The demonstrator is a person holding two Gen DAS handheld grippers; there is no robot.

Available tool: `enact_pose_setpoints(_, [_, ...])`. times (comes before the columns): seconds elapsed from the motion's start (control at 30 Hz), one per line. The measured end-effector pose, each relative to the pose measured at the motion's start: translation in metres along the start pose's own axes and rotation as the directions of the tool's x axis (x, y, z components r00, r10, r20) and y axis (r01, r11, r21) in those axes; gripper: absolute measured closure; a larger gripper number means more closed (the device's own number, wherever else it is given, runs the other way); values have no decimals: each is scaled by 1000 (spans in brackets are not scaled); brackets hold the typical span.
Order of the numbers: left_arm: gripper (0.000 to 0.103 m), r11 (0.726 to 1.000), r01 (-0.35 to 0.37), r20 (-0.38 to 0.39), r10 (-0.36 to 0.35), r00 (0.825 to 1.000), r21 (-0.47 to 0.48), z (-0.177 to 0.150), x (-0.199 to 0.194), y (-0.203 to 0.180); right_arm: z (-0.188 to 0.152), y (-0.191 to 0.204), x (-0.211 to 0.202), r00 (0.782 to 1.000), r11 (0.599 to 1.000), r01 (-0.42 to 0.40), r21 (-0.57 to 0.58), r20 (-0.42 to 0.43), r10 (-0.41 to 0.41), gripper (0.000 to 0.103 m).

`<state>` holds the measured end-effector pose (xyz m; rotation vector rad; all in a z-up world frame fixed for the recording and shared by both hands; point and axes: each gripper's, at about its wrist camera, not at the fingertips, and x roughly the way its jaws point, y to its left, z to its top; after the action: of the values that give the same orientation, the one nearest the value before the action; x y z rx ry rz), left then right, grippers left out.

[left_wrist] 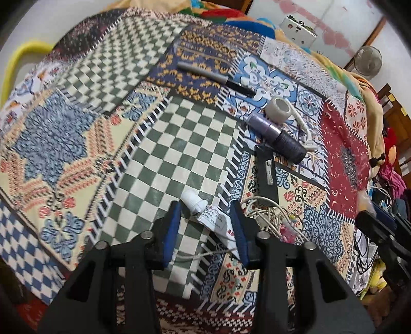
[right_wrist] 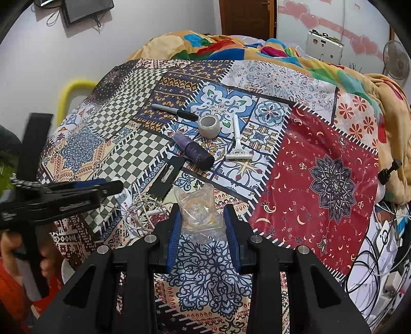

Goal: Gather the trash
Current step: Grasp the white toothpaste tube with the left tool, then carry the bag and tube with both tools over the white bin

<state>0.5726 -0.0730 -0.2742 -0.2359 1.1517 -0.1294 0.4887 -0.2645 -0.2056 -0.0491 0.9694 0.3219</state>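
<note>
Left gripper [left_wrist: 205, 213]: fingers held apart around a crinkled white tube [left_wrist: 205, 214], its red print unreadable.
Right gripper [right_wrist: 203, 218]: fingers held apart beside a clear crumpled plastic bag [right_wrist: 199, 213].

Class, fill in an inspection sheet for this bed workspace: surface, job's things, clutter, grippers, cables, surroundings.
Surface: patchwork bedspread.
Job's things: squeezed white tube between the left gripper's fingers; crumpled clear plastic bag between the right gripper's fingers.
Clutter: marker pen, tape roll, purple spool, white razor, black card.
Grippers: left gripper and right gripper both open.
Cables: tangled white cord beside the bag.
Surroundings: fan, wooden door.
</note>
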Motion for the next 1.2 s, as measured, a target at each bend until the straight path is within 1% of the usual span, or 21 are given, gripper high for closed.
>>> enact_pose_setpoints(0.03, [85, 1000, 2, -8, -2, 1000, -1, 0, 4, 0, 0, -1, 1, 1000, 1000, 0, 1, -1, 0, 73])
enact_pose_setpoints(0.07, [87, 1000, 0, -14, 0, 1000, -1, 0, 7, -1, 0, -2, 1, 1000, 1000, -1, 2, -2, 1, 73])
enact_pose_setpoints(0.13, [90, 1000, 13, 15, -13, 1000, -8, 0, 5, 0, 0, -3, 3, 1000, 1000, 2, 1, -4, -2, 73])
enact_pose_setpoints(0.3, [91, 1000, 7, 47, -7, 999, -4, 6, -9, -1, 2, -1, -2, 1000, 1000, 2, 2, 5, -2, 73])
enact_pose_setpoints(0.43, [91, 999, -27, 112, 25, 993, 16, 8, -40, -3, 5, 4, -15, 1000, 1000, -3, 2, 28, 3, 73])
enact_pose_setpoints(0.5, [91, 998, -52, 162, 48, 986, 23, 9, -60, -4, 8, 9, -24, 999, 1000, -3, -6, 45, 3, 73])
enact_pose_setpoints(0.6, [91, 997, -76, 246, 68, 967, 26, 11, -94, -2, 13, 19, -37, 997, 1000, -5, -20, 70, 6, 73])
enact_pose_setpoints(0.67, [92, 996, -88, 297, 79, 952, 16, 14, -117, 4, 15, 27, -49, 996, 999, -9, -31, 92, 12, 73])
enact_pose_setpoints(0.8, [92, 996, -92, 363, 89, 928, -8, 13, -162, 19, 21, 47, -72, 991, 998, -21, -56, 132, 28, 73])
enact_pose_setpoints(0.87, [92, 996, -90, 382, 89, 920, -16, 5, -182, 27, 22, 57, -79, 989, 997, -27, -68, 143, 37, 73])
enact_pose_setpoints(1.0, [92, 995, -95, 395, 100, 913, -32, -19, -212, 46, 22, 86, -96, 985, 993, -48, -107, 161, 65, 73])
enact_pose_setpoints(1.1, [92, 993, -110, 394, 121, 911, -52, -45, -232, 65, 18, 109, -104, 982, 988, -73, -137, 164, 95, 73])
enact_pose_setpoints(1.2, [92, 989, -118, 386, 145, 911, -94, -77, -251, 90, 13, 133, -110, 979, 981, -95, -169, 164, 123, 73])
